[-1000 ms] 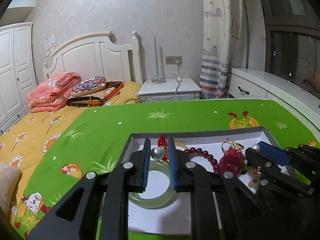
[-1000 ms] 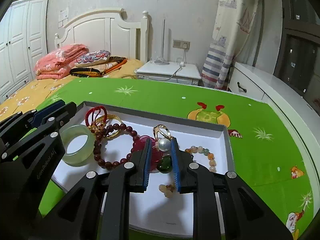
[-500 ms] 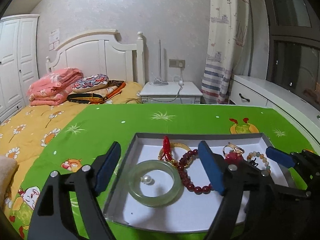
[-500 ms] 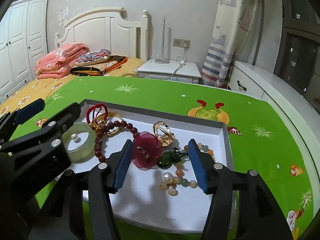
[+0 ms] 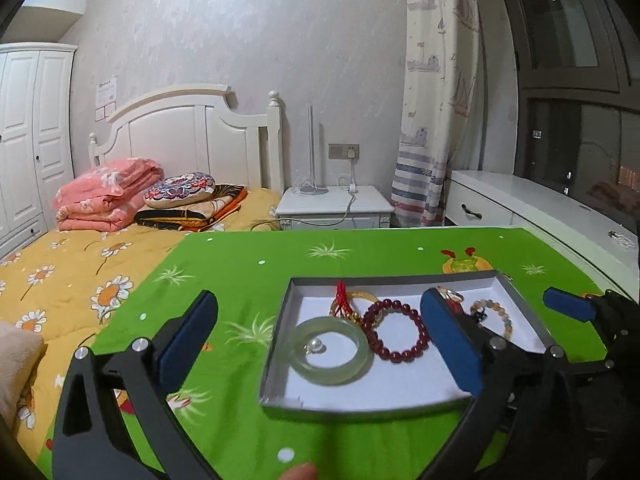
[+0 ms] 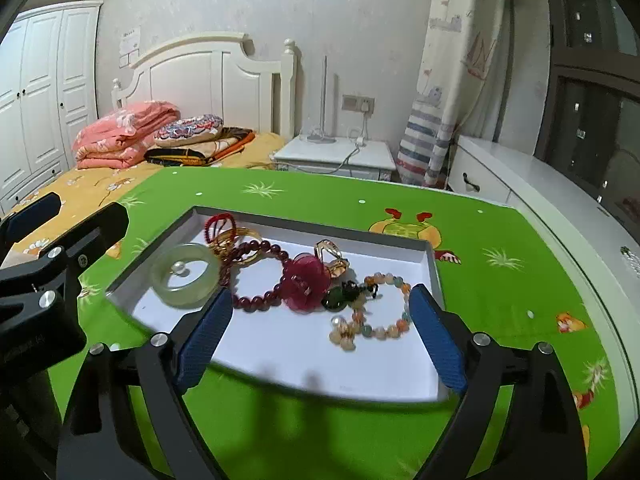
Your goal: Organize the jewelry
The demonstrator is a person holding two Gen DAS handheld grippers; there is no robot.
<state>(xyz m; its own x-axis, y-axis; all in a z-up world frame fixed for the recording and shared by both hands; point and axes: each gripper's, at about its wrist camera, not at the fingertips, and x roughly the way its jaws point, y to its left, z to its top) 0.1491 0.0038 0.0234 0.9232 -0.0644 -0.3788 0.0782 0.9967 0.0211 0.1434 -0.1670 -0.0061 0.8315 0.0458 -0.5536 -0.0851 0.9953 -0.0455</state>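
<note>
A shallow grey tray point(image 5: 276, 344) with a white floor sits on a worktop covered in a green cartoon-print cloth point(image 5: 248, 280), and all the jewelry lies inside it. At the tray's left end rests a pale green jade bangle point(image 5: 331, 350), flat on the white floor, with a single pearl point(image 5: 314, 346) lying loose inside its ring. Just beside the bangle, touching or nearly touching it, is a dark red bead bracelet point(image 5: 396, 330). Behind these two, near the tray's far wall, a gold bangle point(image 6: 240, 240) lies tangled with a red knotted cord point(image 6: 218, 226). Toward the middle, a crimson fabric flower point(image 6: 306, 282) sits against the red beads, with a gold ring point(image 6: 330, 254) just behind it and a dark green stone point(image 6: 334, 300) at its near right. A pastel bead bracelet point(image 6: 386, 308) occupies the right part of the tray, with a small pearl cluster point(image 6: 342, 330) at its near left edge.

The left gripper point(image 5: 320, 340) hangs above the tray's near left side, its blue-padded jaws spread wide and grasping nothing. The right gripper point(image 6: 320, 328) hovers over the tray's near edge, jaws likewise released and empty. A fingertip point(image 5: 298, 472) shows at the bottom of the left wrist view. Behind the worktop stand a bed point(image 5: 80, 272) with folded pink bedding and a white nightstand point(image 5: 336, 206).
</note>
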